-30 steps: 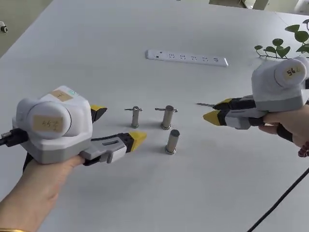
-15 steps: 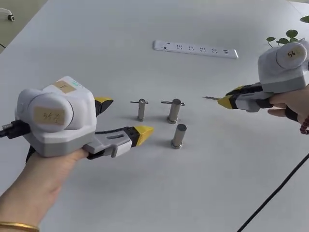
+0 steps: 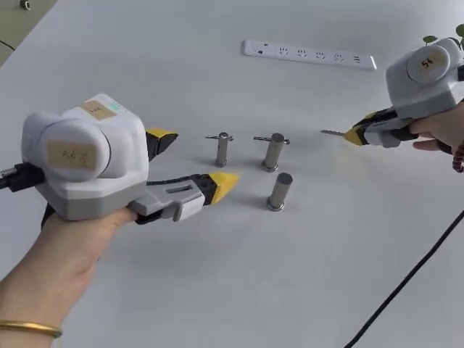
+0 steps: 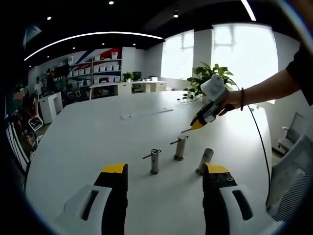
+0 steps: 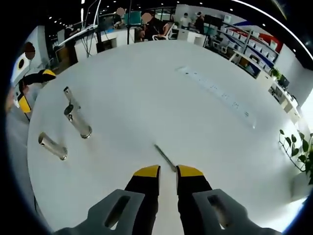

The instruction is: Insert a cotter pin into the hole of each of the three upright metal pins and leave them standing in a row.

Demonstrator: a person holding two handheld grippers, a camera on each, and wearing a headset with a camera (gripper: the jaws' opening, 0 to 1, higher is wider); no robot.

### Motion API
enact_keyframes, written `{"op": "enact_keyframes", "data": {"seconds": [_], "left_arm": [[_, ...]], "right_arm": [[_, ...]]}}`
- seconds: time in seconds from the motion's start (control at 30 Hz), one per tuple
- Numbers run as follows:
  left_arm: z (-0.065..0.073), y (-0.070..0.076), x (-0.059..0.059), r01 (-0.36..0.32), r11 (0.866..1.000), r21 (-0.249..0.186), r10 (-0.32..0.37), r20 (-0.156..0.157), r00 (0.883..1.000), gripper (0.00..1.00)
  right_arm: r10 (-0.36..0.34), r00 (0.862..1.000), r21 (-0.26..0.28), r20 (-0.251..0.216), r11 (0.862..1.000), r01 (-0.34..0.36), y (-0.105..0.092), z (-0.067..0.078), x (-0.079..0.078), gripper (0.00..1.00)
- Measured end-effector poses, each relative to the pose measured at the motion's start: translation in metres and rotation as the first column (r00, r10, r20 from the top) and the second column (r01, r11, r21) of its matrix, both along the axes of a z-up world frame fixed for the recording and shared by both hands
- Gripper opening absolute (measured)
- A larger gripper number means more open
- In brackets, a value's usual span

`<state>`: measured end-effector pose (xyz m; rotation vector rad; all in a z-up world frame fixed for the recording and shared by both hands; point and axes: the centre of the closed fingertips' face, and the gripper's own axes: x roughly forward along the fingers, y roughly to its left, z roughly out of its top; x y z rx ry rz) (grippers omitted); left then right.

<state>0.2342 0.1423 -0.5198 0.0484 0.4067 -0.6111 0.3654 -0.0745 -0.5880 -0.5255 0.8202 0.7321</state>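
- The left hand-held gripper [image 3: 192, 161] hovers low over the bench [image 3: 239, 290], nearest the person. Its jaws are wide apart and hold nothing, and they point toward the pins.
- Just beyond its nearer jaw tip stands the bare metal pin [image 3: 280, 191], upright and with no cotter pin through it. The left hand-held gripper is the closer of the two to it.
- This bare pin sits forward of the row, nearer the person than the left fitted metal pin [image 3: 222, 148] and the right fitted metal pin [image 3: 273, 151]. Each of those carries a cross-piece near its top.
- Farther off, to the right, the right hand-held gripper [image 3: 355, 135] is clamped on a cotter pin [image 3: 332, 133].
- The cotter pin's long axis lies roughly level and points left toward the pins.
- From it, the bare pin lies to the left and closer to the person, well apart. Its hole is too small to make out.
- Beyond lies a power strip [image 3: 308, 54].
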Motion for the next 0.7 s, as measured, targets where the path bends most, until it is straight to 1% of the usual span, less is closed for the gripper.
{"op": "enact_keyframes", "data": {"seconds": [0.03,0.07,0.1,0.17,0.23,0.33,0.43,0.53,0.63,0.67,0.7], "left_arm": [[0.0002,0.0007,0.0003,-0.004,1.0,-0.001,0.004,0.0,1.0,0.61],[0.0003,0.0011,0.0003,-0.005,1.0,-0.001,0.005,0.0,1.0,0.61],[0.0003,0.0015,0.0002,-0.006,1.0,-0.001,0.006,0.0,1.0,0.61],[0.0003,0.0023,0.0002,-0.008,1.0,-0.001,0.008,0.0,1.0,0.61],[0.0002,0.003,0.0003,-0.01,1.0,-0.002,0.01,-0.002,1.0,0.61],[-0.0002,0.0043,0.0005,-0.014,1.0,0.0,0.014,-0.004,1.0,0.61],[-0.0002,0.0045,0.0008,-0.015,1.0,0.0,0.015,-0.004,1.0,0.61],[-0.0012,0.0044,0.0007,-0.014,1.0,0.003,0.014,-0.008,1.0,0.61],[-0.0017,0.0046,0.0011,-0.015,1.0,0.003,0.015,-0.009,1.0,0.61],[-0.0016,0.0045,0.0012,-0.014,1.0,0.003,0.014,-0.009,1.0,0.61],[-0.0014,0.0045,0.0014,-0.014,1.0,0.002,0.014,-0.008,1.0,0.61]], "right_arm": [[0.002,1.0,0.006,-0.011,1.0,-0.002,0.0012,-0.0013,0.0019,0.08],[0.002,1.0,0.006,-0.012,1.0,-0.002,0.0014,-0.0015,0.0026,0.09],[0.011,1.0,-0.011,-0.028,1.0,-0.011,0.0007,-0.0048,0.0032,0.08],[0.02,0.999,-0.033,-0.034,0.999,-0.021,-0.0008,-0.0078,0.0041,0.08],[0.026,0.999,-0.04,-0.048,0.999,-0.027,-0.001,-0.0096,0.0037,0.08],[0.046,0.997,-0.04,-0.064,0.998,-0.048,0.0011,-0.0103,0.0018,0.08],[0.065,0.994,-0.046,-0.091,0.997,-0.069,0.003,-0.0113,0.0,0.08],[0.075,0.992,-0.037,-0.102,0.996,-0.079,0.0059,-0.0092,-0.0007,0.08],[0.09,0.987,-0.057,-0.132,0.994,-0.098,0.0041,-0.0112,-0.0044,0.08],[0.09,0.987,-0.047,-0.134,0.994,-0.097,0.0058,-0.0104,-0.0044,0.07],[0.09,0.985,-0.049,-0.148,0.994,-0.098,0.0052,-0.0109,-0.0057,0.07]]}}
